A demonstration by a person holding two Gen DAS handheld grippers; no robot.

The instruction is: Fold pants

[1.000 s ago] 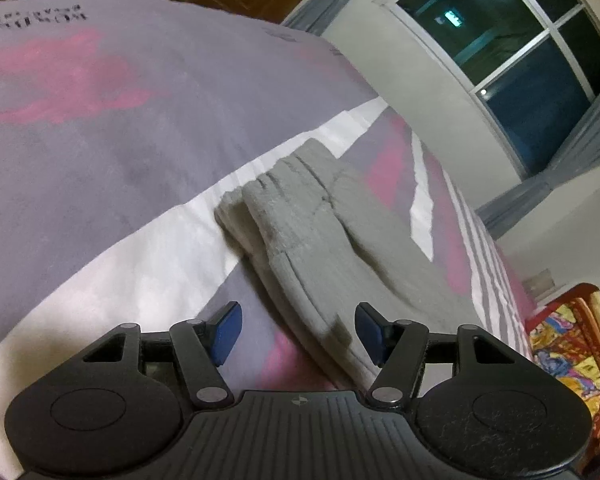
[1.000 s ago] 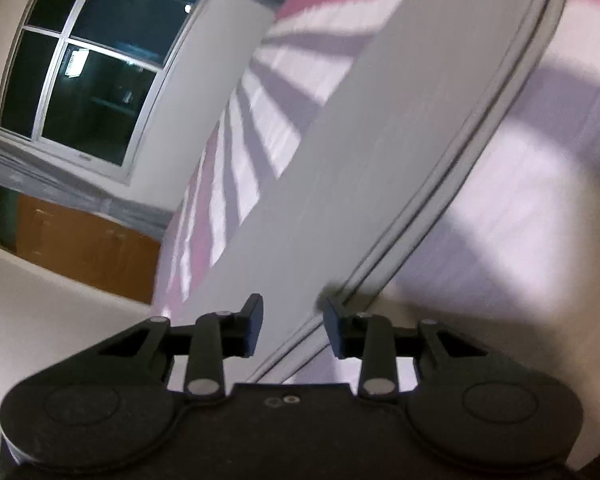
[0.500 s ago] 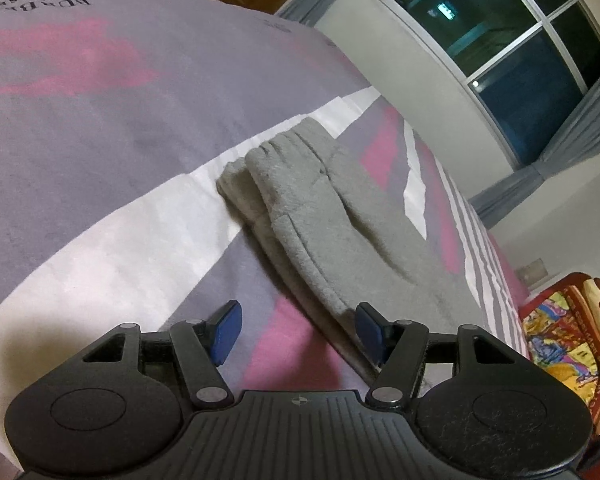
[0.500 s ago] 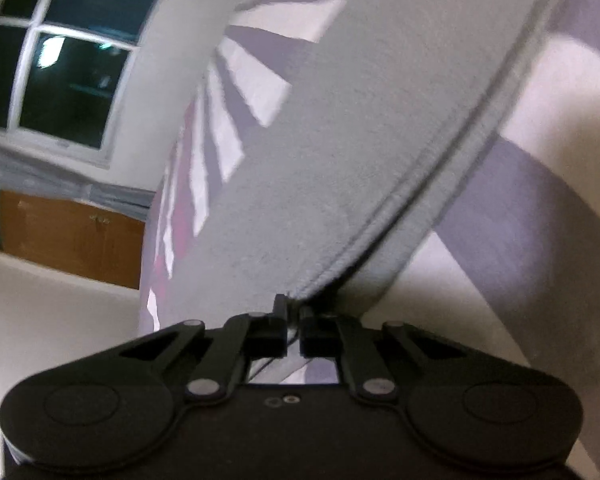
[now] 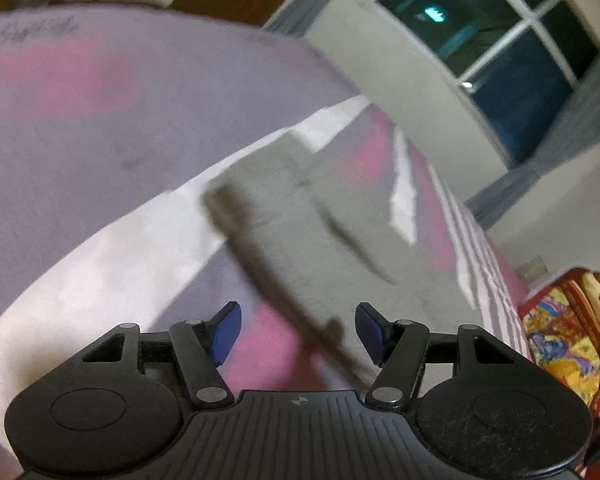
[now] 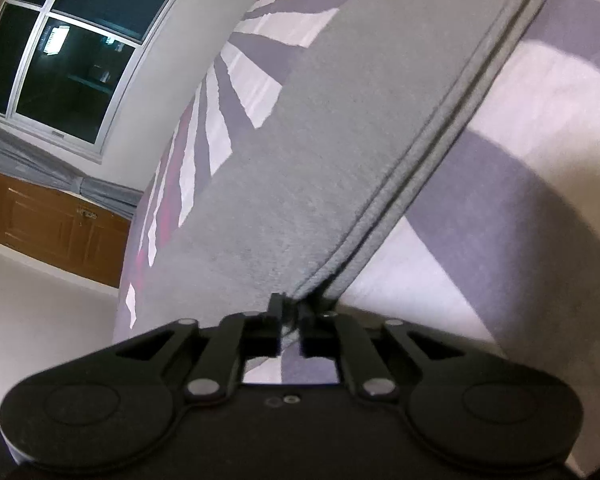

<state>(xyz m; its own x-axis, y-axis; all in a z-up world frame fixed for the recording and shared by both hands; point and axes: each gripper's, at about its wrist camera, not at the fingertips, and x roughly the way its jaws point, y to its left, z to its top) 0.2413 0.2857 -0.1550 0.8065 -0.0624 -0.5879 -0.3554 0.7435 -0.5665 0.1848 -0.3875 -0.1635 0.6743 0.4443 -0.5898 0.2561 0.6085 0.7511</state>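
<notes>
— What's under me?

— A bed (image 5: pixel 80 128), its cover striped in purple, white and pink.

— And what lies on it?

— Grey pants (image 6: pixel 300 152), folded lengthwise across the stripes, and a bright patterned blanket (image 5: pixel 560 328) at the far edge. The left view is blurred.

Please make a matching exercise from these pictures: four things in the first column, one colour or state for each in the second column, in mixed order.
Things:
1. left tongs
2. right tongs
3. pants
4. cabinet

States or colours:
A. brown wood
B. grey
C. open, nothing gripped
D. gripping the pants' edge, pads easing apart

Pairs: 1-C, 2-D, 3-B, 4-A
</notes>
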